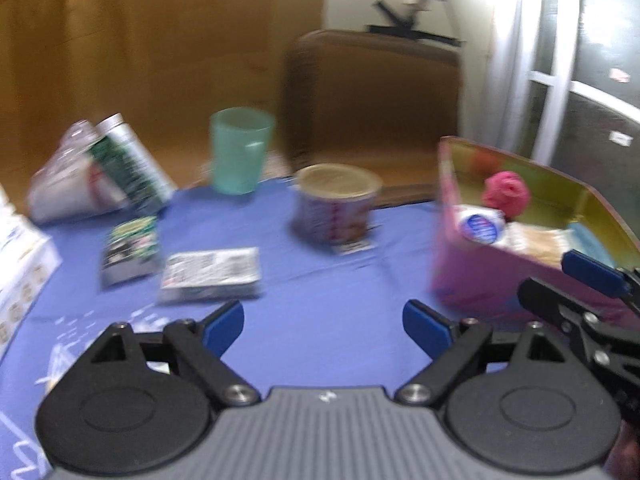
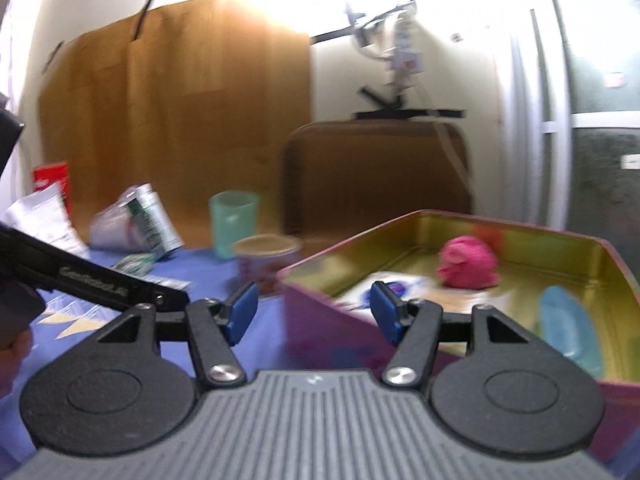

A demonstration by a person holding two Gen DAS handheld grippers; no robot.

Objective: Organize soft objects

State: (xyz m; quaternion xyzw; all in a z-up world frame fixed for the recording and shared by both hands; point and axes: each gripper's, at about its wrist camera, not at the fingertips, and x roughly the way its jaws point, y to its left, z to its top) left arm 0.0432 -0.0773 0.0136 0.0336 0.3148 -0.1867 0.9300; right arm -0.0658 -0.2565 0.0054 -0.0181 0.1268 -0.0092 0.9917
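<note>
- Tablecloth (image 1: 320, 248), blue with pale printed shapes near its edge, covers the table under both grippers.
- Left gripper (image 1: 323, 326) hangs tilted down over bare cloth, its blue pads spread wide with nothing between them.
- Right gripper (image 2: 313, 316) sits nearly level at the near corner of the tin; its pads stand apart, one on each side of the tin's wall, gripping nothing. One of its pads shows at the right edge of the left view.
- One tin (image 2: 624, 280), pink outside and gold inside, stands open at the right of the cloth.
- Soft things in the tin, four counted: one pink woolly ball (image 2: 468, 266) towards the far wall, one white packet with a blue label (image 1: 480, 226) near the left wall, one pale blue piece (image 2: 568, 328) by the right wall, and one beige cloth (image 1: 540, 240) lying flat between them.
- One green cup (image 1: 240, 150) stands upright at the far edge of the table.
- One round tub (image 1: 336, 204) with a flat lid stands between the cup and the tin.
- One bottle (image 1: 132, 160) with a green label leans among crumpled plastic at far left.
- Two small packets lie flat on the cloth: a green one (image 1: 130, 250) and a white printed one (image 1: 210, 274) just beside it.
</note>
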